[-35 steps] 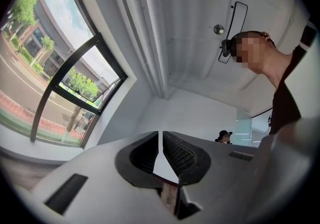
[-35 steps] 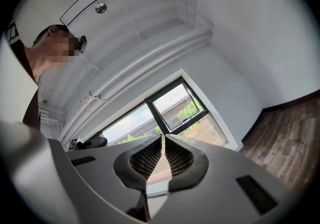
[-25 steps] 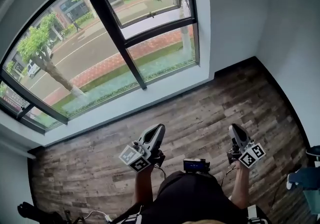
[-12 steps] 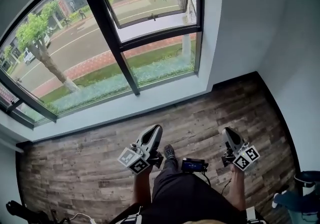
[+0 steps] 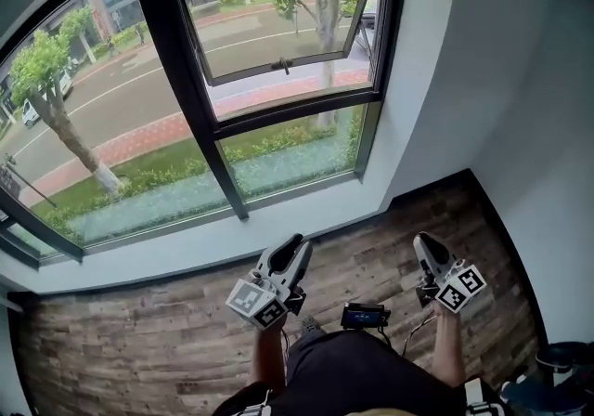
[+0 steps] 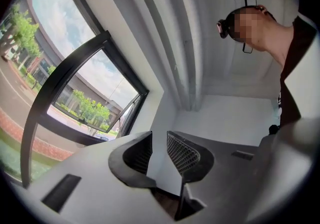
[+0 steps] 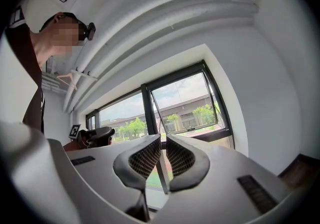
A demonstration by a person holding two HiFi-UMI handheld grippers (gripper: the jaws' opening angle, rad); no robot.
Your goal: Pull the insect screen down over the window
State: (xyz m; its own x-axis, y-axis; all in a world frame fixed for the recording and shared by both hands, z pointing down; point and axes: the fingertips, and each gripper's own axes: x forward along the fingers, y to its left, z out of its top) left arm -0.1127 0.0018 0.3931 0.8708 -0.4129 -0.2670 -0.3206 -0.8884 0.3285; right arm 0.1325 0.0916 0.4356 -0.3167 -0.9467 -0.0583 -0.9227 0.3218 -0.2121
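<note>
The window (image 5: 278, 108) stands bare above the white sill (image 5: 186, 242), and its upper right sash (image 5: 278, 29) tilts outward. No screen shows across the glass in any view, so I judge it to be rolled up at the frame's top edge, out of sight.

Both grippers hang low over the wood floor (image 5: 121, 340), near its edge under the sill and well apart from the glass. The left hand-held gripper (image 5: 290, 252) has its jaws apart with nothing between them, and they have just been opening. The right hand-held gripper (image 5: 427, 247) shows a narrow gap between its pads, also empty.

The step in hand looks like the approach. To do it well, close in squarely on the window's right half and raise both grippers to the frame's top edge. Spread the jaws wider, grip the screen's bottom edge near both ends, and pull straight down evenly so it does not skew.
</note>
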